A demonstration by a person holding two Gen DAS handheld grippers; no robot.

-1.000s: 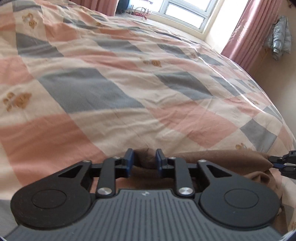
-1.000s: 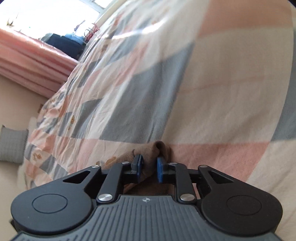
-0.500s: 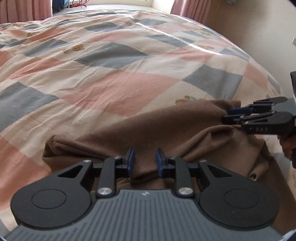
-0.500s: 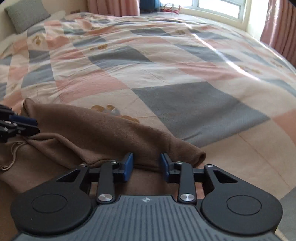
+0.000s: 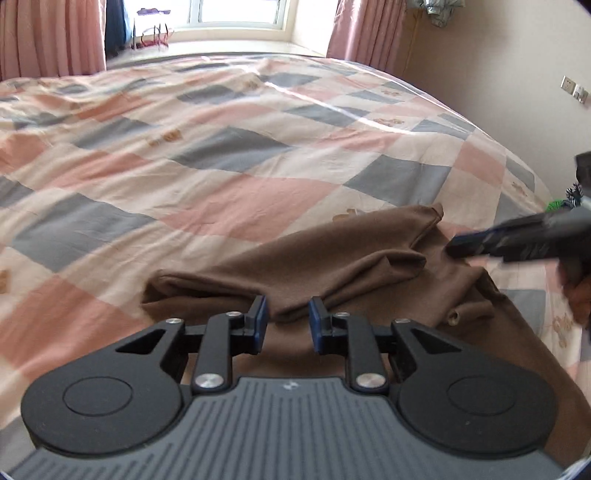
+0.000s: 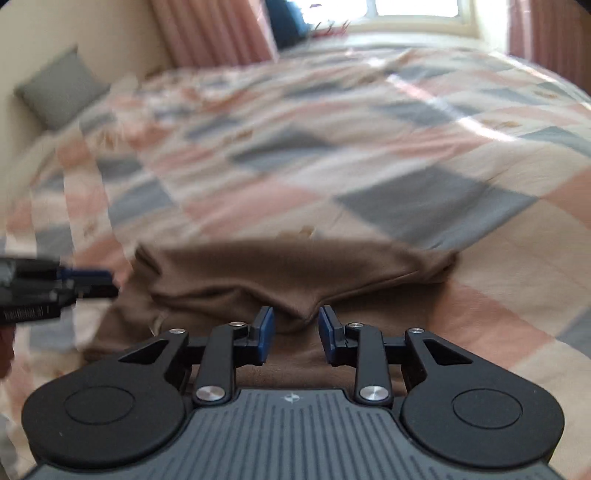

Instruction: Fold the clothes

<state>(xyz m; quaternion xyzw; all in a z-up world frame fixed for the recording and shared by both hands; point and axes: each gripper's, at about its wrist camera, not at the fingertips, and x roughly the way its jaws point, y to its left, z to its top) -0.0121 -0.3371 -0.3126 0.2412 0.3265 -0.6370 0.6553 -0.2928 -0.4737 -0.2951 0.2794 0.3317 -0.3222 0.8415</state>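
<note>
Big quilt point(image 5: 229, 155) over the whole bed, checkered in pink, grey-blue and cream, with small tan bear-ish prints dotted around, kinda wrinkly. Sun stripe runs across it on the right side. Pink curtains point(image 5: 51, 37) hang on both sides of a bright window point(image 5: 236, 16) at the far end. Some reddish wire thing point(image 5: 151, 38) sits on the sill, too small to make out, and something dark blue point(image 5: 116, 29) stands next to the left curtain. Beige wall has an outlet point(image 5: 571, 88). A grey pillow point(image 6: 61, 88) leans against the wall in the right wrist view. A puffy pale jacket point(image 5: 436, 11) hangs top right.
</note>
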